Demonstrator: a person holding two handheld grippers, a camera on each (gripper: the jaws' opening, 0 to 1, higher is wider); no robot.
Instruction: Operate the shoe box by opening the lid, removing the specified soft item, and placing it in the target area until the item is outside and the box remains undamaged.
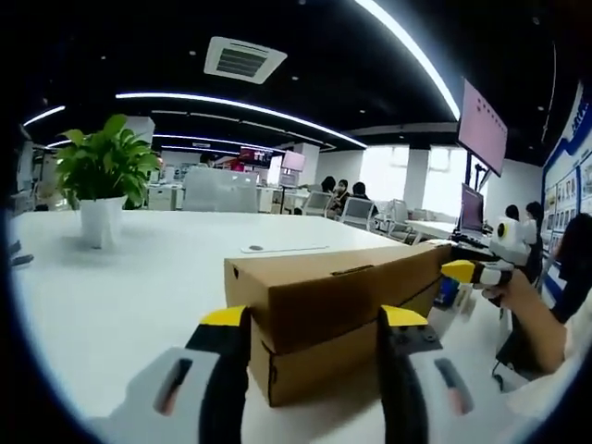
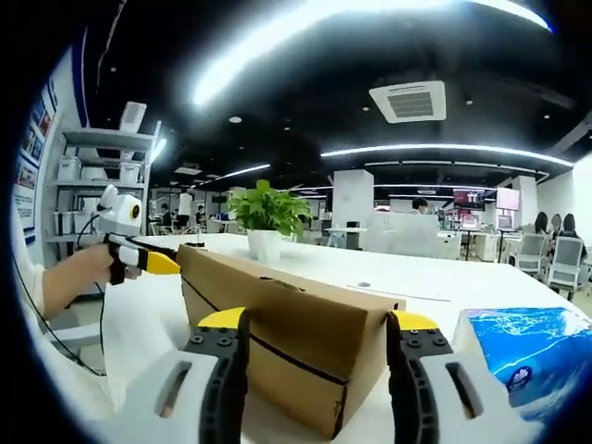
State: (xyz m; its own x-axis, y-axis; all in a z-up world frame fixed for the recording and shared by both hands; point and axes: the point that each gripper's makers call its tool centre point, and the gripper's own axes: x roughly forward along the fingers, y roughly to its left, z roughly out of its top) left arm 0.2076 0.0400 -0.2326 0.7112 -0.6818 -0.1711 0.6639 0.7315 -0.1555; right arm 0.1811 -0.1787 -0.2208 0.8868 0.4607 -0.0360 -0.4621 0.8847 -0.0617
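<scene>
Shoe box (image 1: 338,310), brown cardboard with its lid down, lies on the white table (image 1: 111,305) with its long axis running from one gripper to the other. The left gripper (image 1: 314,319) faces one short end, jaws spread wide and empty, straddling the near corner. The right gripper (image 2: 314,324) stands equally open and empty at the opposite end, beside a blue tissue pack (image 2: 532,351). Both seem about equally near the lid.

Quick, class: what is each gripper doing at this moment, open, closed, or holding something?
Left gripper: open, jaws either side of the cardboard shoe box's end, holding nothing.
Right gripper: open, jaws at the box's other end, holding nothing.
</scene>
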